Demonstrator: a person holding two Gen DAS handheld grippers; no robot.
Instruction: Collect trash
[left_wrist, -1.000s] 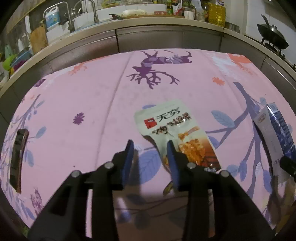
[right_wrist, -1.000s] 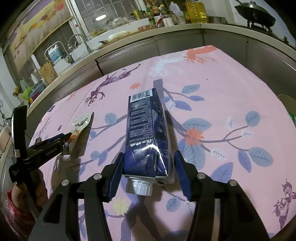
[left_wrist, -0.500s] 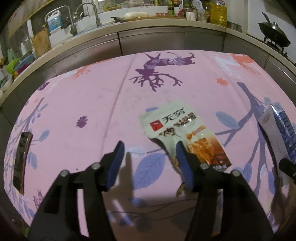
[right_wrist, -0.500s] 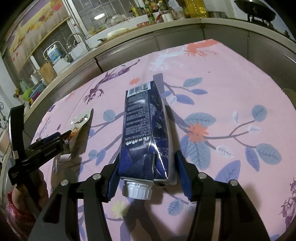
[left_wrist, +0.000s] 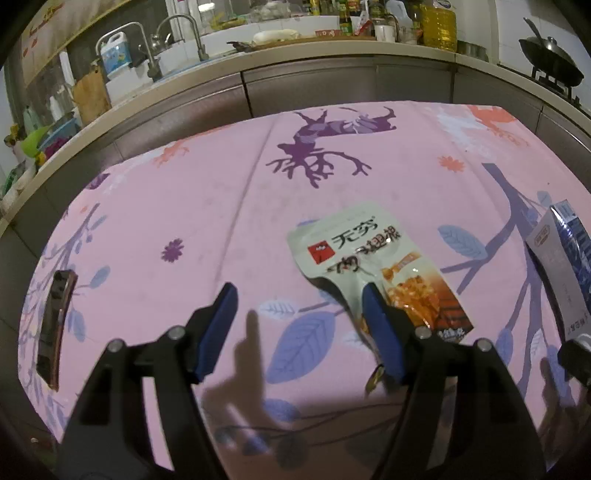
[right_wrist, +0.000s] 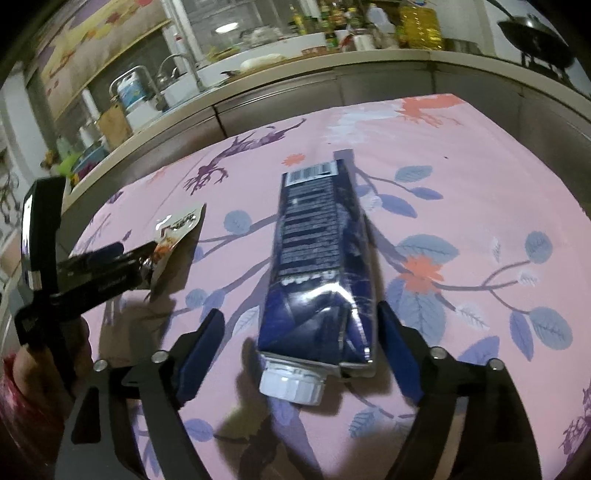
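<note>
A flat snack pouch with white and orange print lies on the pink floral tablecloth. My left gripper is open; its right finger rests on the pouch's near edge. The pouch also shows in the right wrist view. A dark blue drink carton with a white screw cap lies flat between the wide-open fingers of my right gripper, which hold nothing. The carton also shows at the right edge of the left wrist view.
A dark flat phone-like object lies near the table's left edge. Behind the table runs a kitchen counter with a sink, bottles and a wok. The person's left hand holds the left gripper's handle.
Both grippers have opened wider. The left gripper has drawn back slightly from the pouch. The carton, held a second ago, now lies loose between the right fingers.
</note>
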